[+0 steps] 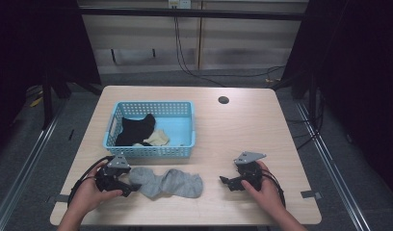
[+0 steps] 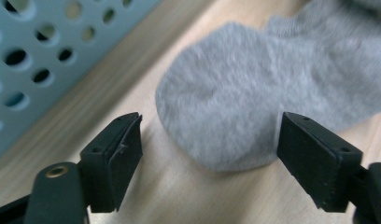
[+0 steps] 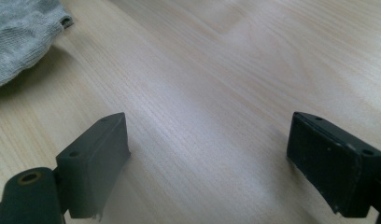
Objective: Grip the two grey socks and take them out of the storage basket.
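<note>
No writing or brand mark can be read on anything here.

The table [image 1: 242,125] is pale wood with a small dark round hole [image 1: 223,100] near its far edge, behind and to the right of the basket. The basket [image 1: 118,107] is light blue plastic with perforated walls and sits on the left half of the table; in the left gripper view its wall [image 2: 34,60] shows rows of round holes. Inside the basket lie a black sock [image 1: 134,129] and, against the black one's right side, a cream sock [image 1: 158,138].

Just in front of the basket, on the bare wood, lies a grey sock [image 1: 170,183], spread flat and somewhat rumpled, stretching from below the basket's left part to below its right corner.

The left gripper [image 1: 126,188] is held in the person's left hand [image 1: 86,195] in front of the basket's left corner, at the grey sock's left end. Its jaws stand wide apart and grip nothing; in the left gripper view the sock's rounded end [image 2: 235,107] lies between and just beyond them, with the right jaw overlapping the sock's edge.

The right gripper [image 1: 226,182], in the right hand [image 1: 267,190], sits well to the right of the basket, apart from the grey sock. Its jaws are also spread wide and empty over bare wood; the right gripper view catches the sock's edge [image 3: 20,37] at upper left.
</note>
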A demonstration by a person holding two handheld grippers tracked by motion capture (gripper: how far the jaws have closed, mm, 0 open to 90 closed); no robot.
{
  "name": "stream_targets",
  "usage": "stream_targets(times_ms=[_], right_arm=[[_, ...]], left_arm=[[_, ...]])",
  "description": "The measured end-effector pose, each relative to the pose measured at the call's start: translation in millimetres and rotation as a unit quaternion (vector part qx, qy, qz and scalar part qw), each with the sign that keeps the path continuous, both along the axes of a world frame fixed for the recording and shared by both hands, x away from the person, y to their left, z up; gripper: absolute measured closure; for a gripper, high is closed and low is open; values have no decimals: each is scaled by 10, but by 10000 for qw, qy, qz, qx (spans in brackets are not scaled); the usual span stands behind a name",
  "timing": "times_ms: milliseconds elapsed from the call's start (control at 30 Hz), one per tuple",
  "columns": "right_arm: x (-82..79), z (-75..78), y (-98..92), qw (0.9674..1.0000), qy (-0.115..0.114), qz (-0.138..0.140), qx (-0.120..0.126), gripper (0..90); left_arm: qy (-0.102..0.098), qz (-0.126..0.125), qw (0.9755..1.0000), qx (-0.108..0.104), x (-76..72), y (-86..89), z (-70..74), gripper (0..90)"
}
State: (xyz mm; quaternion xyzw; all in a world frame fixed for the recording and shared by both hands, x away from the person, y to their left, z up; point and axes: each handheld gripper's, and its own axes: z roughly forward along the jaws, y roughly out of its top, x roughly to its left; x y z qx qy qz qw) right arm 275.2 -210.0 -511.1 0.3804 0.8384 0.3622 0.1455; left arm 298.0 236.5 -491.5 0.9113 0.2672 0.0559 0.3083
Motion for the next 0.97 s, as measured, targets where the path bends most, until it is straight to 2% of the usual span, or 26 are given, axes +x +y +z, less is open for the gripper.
stream_targets(times_ms=[33,233,367,433,667,967], right_arm=[[0,0,0,10000,-1,0,-1,122],[0,0,0,10000,-2,-1,0,122],[0,-1,0,10000,-1,2,4,122],[0,0,0,10000,0,0,-1,122],[0,0,0,10000,-1,-1,-1,122],[0,0,0,10000,0,-2,1,122]], left_arm=[[-86,15,9999,-110,-9,15,-24,183],[-198,15,9996,-201,-16,46,-53,156],[-321,41,9987,-399,-23,73,-94,148],[-348,32,9985,-424,-24,82,-101,145],[-535,24,9960,-716,-34,116,-170,105],[-548,11,9961,-696,-37,111,-170,102]])
